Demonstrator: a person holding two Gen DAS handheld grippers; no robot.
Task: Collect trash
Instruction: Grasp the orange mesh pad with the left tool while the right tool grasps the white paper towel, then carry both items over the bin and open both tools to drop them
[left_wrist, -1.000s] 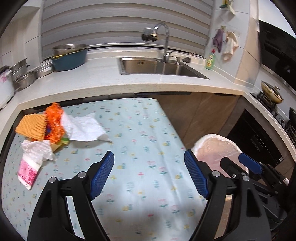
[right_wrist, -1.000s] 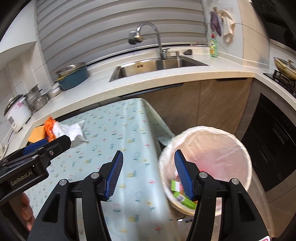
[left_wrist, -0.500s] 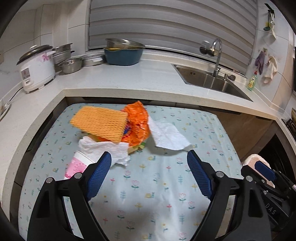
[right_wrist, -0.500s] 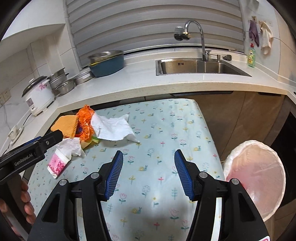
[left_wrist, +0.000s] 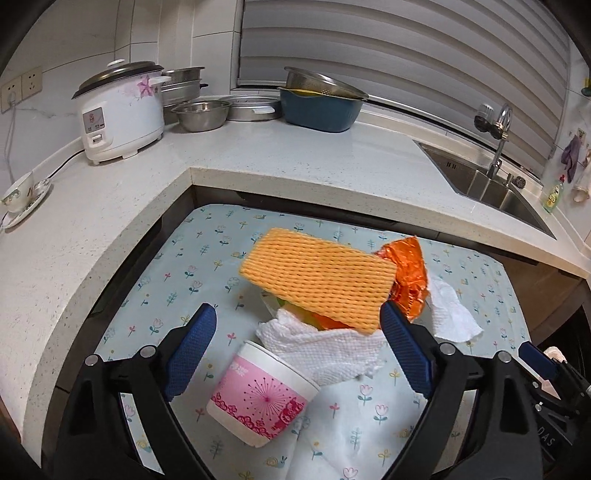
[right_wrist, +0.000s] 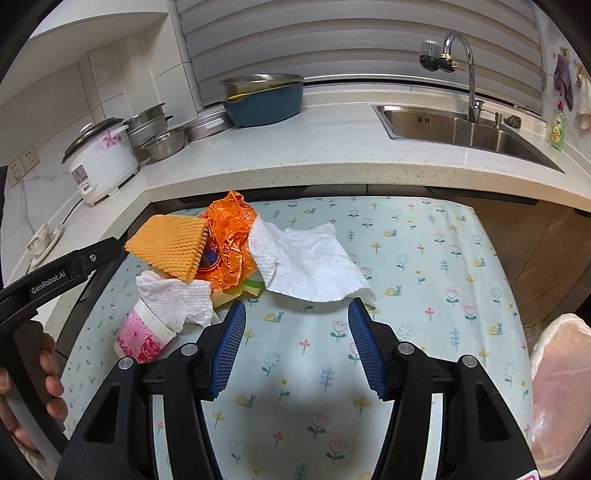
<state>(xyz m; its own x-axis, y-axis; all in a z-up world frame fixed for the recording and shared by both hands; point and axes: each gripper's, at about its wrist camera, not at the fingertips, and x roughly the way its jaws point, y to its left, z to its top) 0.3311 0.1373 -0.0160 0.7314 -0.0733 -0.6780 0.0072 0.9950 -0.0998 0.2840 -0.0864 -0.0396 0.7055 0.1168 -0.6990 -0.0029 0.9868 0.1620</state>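
Foam net hides stuff under it; bin cut off.

A pale speckled worktop wraps round the corner of a kitchen, under white wall tiles and a closed slatted blind. A steel sink with a curved tap sits at its right end (dish soap beside it). Wooden cabinet fronts run below. A floral-clothed table stands against the worktop's front edge.
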